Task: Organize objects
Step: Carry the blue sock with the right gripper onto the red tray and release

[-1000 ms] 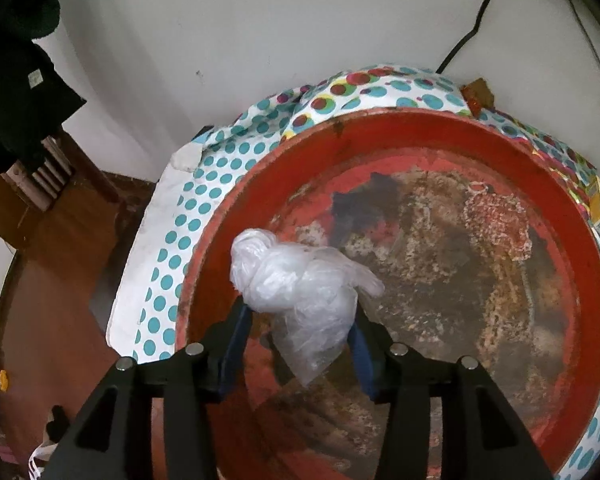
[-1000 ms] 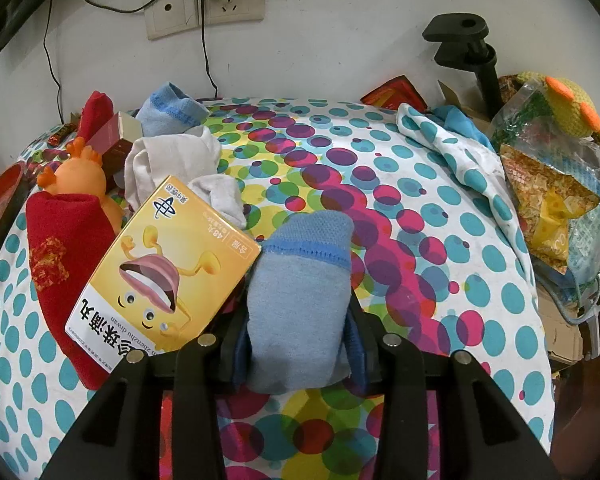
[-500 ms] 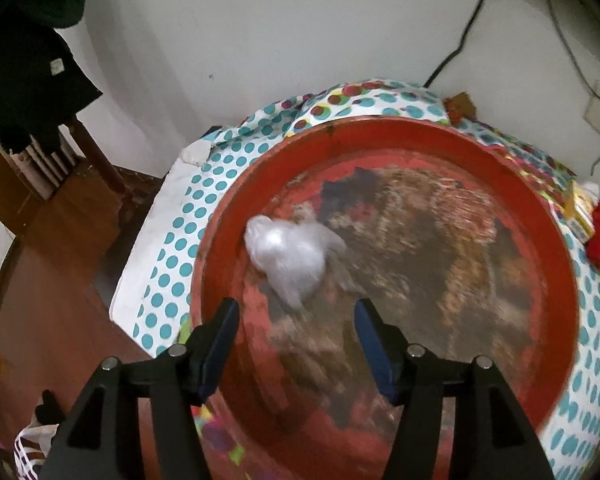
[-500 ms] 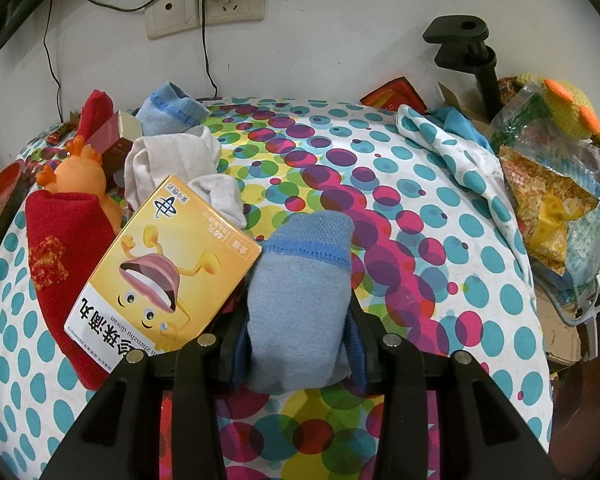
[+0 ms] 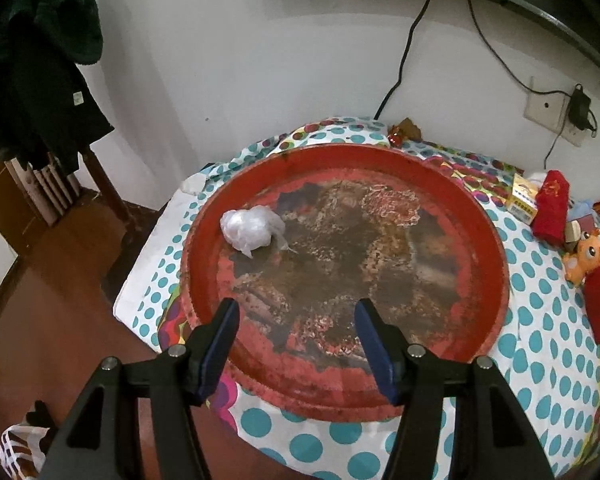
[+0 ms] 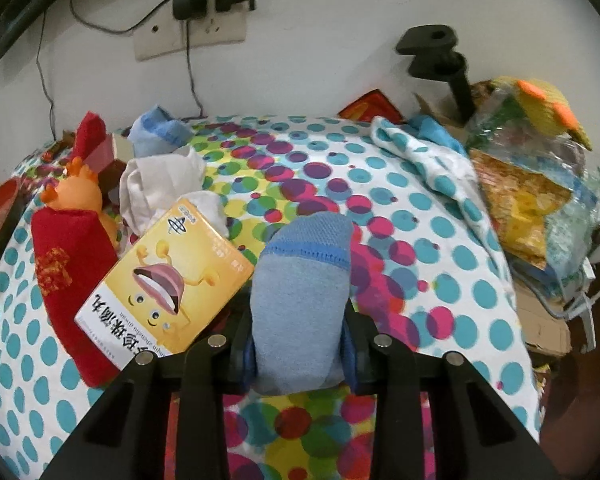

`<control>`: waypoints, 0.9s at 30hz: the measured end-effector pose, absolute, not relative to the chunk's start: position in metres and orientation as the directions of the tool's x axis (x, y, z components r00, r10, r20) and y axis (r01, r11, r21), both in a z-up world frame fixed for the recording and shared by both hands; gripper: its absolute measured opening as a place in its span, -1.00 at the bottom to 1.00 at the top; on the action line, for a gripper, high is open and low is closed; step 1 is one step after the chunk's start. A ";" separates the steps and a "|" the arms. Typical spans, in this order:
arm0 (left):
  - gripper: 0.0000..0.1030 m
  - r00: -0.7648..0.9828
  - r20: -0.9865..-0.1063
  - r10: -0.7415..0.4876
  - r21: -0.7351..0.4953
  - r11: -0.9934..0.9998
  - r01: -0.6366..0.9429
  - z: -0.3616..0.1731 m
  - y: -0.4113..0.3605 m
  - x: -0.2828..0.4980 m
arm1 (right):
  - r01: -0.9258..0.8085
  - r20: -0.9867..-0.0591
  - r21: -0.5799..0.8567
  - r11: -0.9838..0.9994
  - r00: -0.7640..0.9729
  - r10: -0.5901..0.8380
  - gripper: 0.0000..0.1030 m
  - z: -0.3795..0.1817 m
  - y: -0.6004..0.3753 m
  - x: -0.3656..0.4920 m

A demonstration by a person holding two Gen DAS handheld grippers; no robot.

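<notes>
Close in, the right tongs [image 6: 300, 354] have just squeezed tighter and now pinch a blue sock [image 6: 302, 292], which stands up between their pads over the spotted cloth [image 6: 440, 240] on the worktop, just beside a yellow box [image 6: 168, 280] and a red pouch [image 6: 68, 280]. The left tongs [image 5: 296, 340] stand wide apart with nothing between them, above the near rim of a big worn red tray [image 5: 496, 264]. Farther off, a small crumpled plastic bag [image 5: 252, 230] lies alone inside the tray's far left part.
</notes>
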State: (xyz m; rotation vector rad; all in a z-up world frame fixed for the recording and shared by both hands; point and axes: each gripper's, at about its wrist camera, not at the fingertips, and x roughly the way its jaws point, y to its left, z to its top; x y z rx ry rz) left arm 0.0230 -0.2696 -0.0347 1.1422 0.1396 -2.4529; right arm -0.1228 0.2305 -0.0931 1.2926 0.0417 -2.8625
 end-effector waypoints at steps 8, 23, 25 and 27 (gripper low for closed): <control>0.20 -0.574 -0.754 -0.320 0.047 -0.898 0.438 -0.035 -0.284 0.032 | 0.074 -0.691 -0.029 -0.997 -0.722 -0.034 -0.40 -0.038 0.195 -0.101; 0.21 -0.564 -0.773 -0.291 -0.028 -0.872 0.489 -0.044 -0.315 0.044 | 0.505 -0.733 0.021 -0.863 -0.579 -0.357 -0.40 -0.034 -0.023 -0.103; 0.21 -0.562 -0.776 -0.287 -0.038 -0.868 0.495 -0.046 -0.320 0.046 | 0.540 -0.739 0.008 -0.842 -0.564 -0.369 -0.40 -0.037 -0.049 -0.106; 0.21 -0.561 -0.776 -0.289 -0.043 -0.863 0.504 -0.047 -0.324 0.047 | 0.572 -0.748 0.013 -0.820 -0.539 -0.388 -0.40 -0.039 -0.073 -0.110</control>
